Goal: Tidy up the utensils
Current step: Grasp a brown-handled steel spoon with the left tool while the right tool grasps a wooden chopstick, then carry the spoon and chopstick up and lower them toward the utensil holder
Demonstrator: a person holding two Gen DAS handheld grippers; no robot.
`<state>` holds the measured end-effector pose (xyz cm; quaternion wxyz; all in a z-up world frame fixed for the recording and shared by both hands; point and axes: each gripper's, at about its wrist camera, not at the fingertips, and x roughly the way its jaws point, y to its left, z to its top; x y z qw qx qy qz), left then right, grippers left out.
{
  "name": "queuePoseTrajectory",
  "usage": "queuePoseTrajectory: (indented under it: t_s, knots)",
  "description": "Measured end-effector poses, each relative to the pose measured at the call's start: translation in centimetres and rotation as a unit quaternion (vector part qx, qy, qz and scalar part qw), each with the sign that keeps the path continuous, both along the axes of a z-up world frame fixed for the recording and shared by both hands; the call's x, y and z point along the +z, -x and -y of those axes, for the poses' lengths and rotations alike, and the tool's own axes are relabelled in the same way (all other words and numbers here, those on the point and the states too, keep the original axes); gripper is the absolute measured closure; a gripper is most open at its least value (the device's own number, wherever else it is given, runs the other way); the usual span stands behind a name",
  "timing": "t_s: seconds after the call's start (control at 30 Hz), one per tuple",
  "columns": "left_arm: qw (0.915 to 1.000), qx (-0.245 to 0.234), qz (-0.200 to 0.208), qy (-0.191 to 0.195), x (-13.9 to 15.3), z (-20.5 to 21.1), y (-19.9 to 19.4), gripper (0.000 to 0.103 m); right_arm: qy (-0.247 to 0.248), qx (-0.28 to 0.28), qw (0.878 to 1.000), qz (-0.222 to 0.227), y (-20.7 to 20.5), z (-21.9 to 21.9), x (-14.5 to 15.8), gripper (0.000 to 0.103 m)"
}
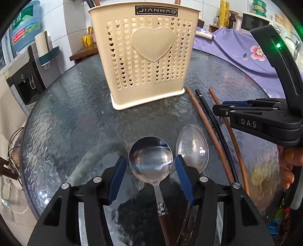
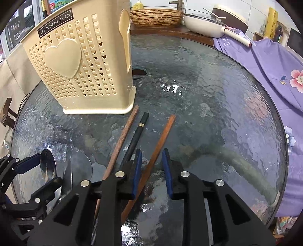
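Note:
A cream heart-patterned utensil holder stands upright on the round glass table. A round spoon lies bowl-up between the blue pads of my left gripper, which is open with a small gap on each side. An oval spoon lies just right of it. Three chopsticks lie side by side: rough brown, black and orange-brown. My right gripper straddles the orange-brown one, narrowly open, pads not touching it. Some utensil tops stick out of the holder.
A purple floral cloth covers the surface to the right of the table. A wicker basket and a white pan sit behind. A water dispenser stands at the left. A person's hand holds the right gripper.

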<state>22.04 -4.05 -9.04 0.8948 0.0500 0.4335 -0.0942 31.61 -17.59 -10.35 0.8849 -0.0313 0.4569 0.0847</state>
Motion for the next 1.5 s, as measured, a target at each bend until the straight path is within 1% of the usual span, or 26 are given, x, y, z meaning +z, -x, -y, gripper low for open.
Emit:
queuePoseTrajectory:
  t_s: [0.1, 0.17, 0.27, 0.43, 0.53, 0.63, 0.7, 0.8, 0.9, 1.0, 1.1, 1.17, 1.23, 1.5]
  knots:
    - [1.0, 0.0, -0.002, -0.002, 0.1, 0.4, -0.3, 0.057, 0.003, 0.001, 1.0, 0.001, -0.4, -0.3, 0.1, 0.086]
    - [1.0, 0.001, -0.003, 0.0, 0.1, 0.4, -0.2, 0.057, 0.002, 0.001, 1.0, 0.001, -0.6, -0.4, 0.2, 0.093]
    - [1.0, 0.002, -0.002, 0.001, 0.1, 0.3, -0.1, 0.057, -0.003, 0.002, 1.0, 0.001, -0.7, -0.2, 0.2, 0.095]
    - [0.9998, 0.006, -0.003, 0.019, 0.3, -0.4, -0.1, 0.057, -0.021, 0.0, 1.0, -0.004, -1.1, 0.4, 0.2, 0.095]
    - [0.9995, 0.008, 0.006, 0.031, 0.9, -1.0, 0.0, 0.057, -0.038, -0.005, 0.999, -0.005, -1.3, 1.1, 0.2, 0.095]
    - [0.9985, 0.009, 0.022, 0.048, 2.0, -1.8, 0.4, 0.057, -0.062, -0.009, 0.998, 0.008, -1.0, 1.9, 0.8, 0.096]
    - [0.9972, 0.012, 0.039, 0.063, 3.0, -2.3, 0.8, 0.057, -0.076, -0.008, 0.997, 0.022, -0.7, 2.5, 1.6, 0.096]
    - [0.9946, 0.012, 0.067, 0.078, 4.8, -2.9, 1.6, 0.057, -0.116, -0.002, 0.992, 0.043, 0.3, 3.3, 3.3, 0.096]
    - [0.9915, 0.007, 0.092, 0.092, 6.7, -3.4, 2.5, 0.057, -0.179, 0.021, 0.981, 0.065, 1.4, 4.7, 5.7, 0.096]
    - [0.9883, 0.006, 0.109, 0.106, 8.3, -3.9, 3.2, 0.057, -0.202, 0.034, 0.974, 0.098, 2.7, 5.9, 8.1, 0.096]
    - [0.9848, 0.004, 0.122, 0.124, 9.6, -4.4, 3.7, 0.057, -0.216, 0.05, 0.967, 0.128, 4.1, 6.7, 10.2, 0.096]
    - [0.9829, 0.003, 0.129, 0.132, 10.3, -4.6, 4.0, 0.058, -0.215, 0.056, 0.965, 0.142, 4.9, 6.8, 11.2, 0.096]
    - [0.982, 0.004, 0.136, 0.131, 10.7, -4.5, 4.0, 0.058, -0.21, 0.061, 0.964, 0.153, 5.5, 6.9, 11.9, 0.096]
    - [0.98, -0.003, 0.146, 0.135, 11.6, -4.6, 4.3, 0.058, -0.224, 0.079, 0.956, 0.171, 6.9, 7.0, 14.0, 0.096]
